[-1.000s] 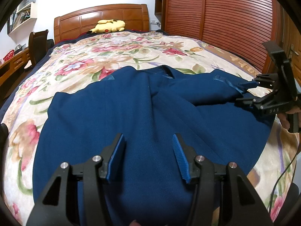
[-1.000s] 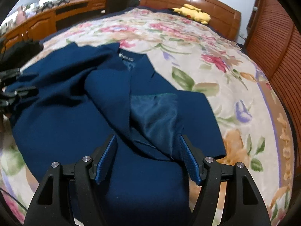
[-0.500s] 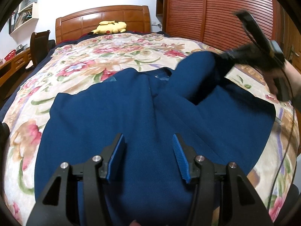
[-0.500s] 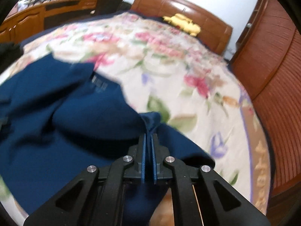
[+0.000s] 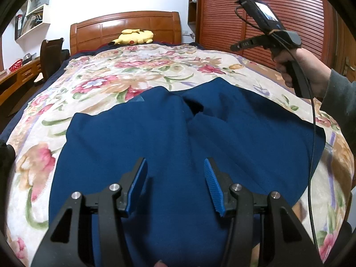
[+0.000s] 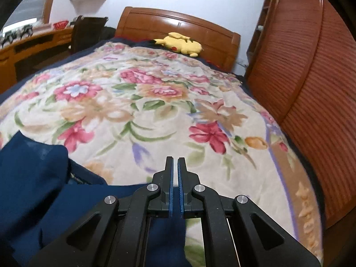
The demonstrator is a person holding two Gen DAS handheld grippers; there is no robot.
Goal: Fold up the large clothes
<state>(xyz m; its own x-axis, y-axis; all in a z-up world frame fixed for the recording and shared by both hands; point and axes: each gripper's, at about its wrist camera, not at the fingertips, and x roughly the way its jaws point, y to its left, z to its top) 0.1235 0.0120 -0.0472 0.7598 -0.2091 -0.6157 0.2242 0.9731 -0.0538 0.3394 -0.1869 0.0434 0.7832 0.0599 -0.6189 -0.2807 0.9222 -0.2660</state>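
A large dark blue jacket [image 5: 178,142] lies spread on the floral bedspread [image 5: 138,73], its right front panel laid flat over the body. My left gripper [image 5: 175,178] is open and empty, low over the jacket's near part. My right gripper [image 6: 175,175] has its jaws nearly together with nothing between them; it is raised above the bed at the jacket's right side, also seen in the left wrist view [image 5: 235,46]. The jacket shows at lower left in the right wrist view [image 6: 40,189].
A yellow plush toy [image 5: 133,36] lies by the wooden headboard [image 5: 124,27]. A red-brown slatted wardrobe [image 5: 289,17] runs along the bed's right side. A chair [image 5: 52,55] and a desk [image 5: 13,77] stand to the left.
My right gripper, shut on the jacket's right front panel, carried it up and over, let it go and rose away. The panel now lies flat. The left gripper stayed still.
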